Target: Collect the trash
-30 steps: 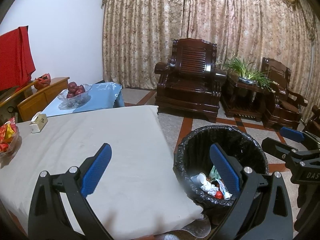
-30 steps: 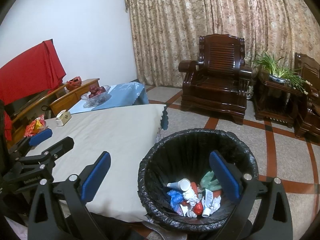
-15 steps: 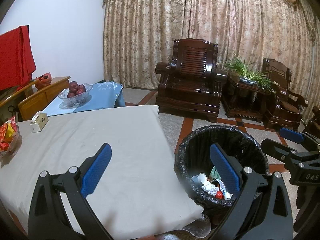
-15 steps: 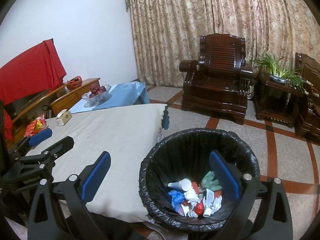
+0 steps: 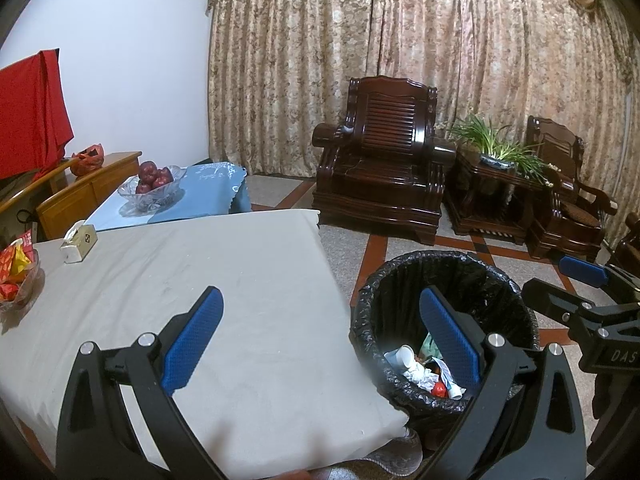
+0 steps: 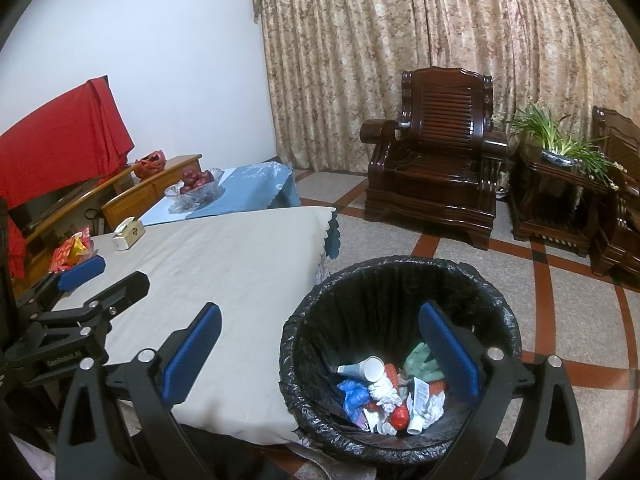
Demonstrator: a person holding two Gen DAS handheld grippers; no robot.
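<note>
Living room with heavy patterned curtains (image 5: 400, 40) across the back wall, and a grey-covered surface (image 5: 200, 280) filling the left half of both views. Going left to right, using the bin as the landmark: far left of it, at the surface's edge, sits a bowl of red and yellow snack packs (image 5: 14, 268), then a small tissue box (image 5: 78, 242) a bit further in. Beyond the surface, on a blue cloth, there's a glass bowl of apples (image 5: 154, 184). Rest of the grey top looks bare.

Left claw (image 5: 320, 340) hangs over the surface's near corner, blue pads wide apart, nothing between them; its right pad overlaps the bin in view. From the right wrist camera it shows at the left edge, over the surface.

The bin (image 6: 400, 280), lined with a black bag, stands on the tiled floor right beside the surface's corner. The trash (image 6: 384, 392) is all in the bottom of it: a paper cup, a blue wrapper, crumpled white paper, something red, a green bit.

Right claw (image 6: 320, 344) hovers above the bin, pads spread just as wide and empty, right pad over the bin's opening.

Behind the bin there's a dark wooden armchair (image 6: 436, 168), and right of that a side table with a potted plant (image 6: 560, 144).
</note>
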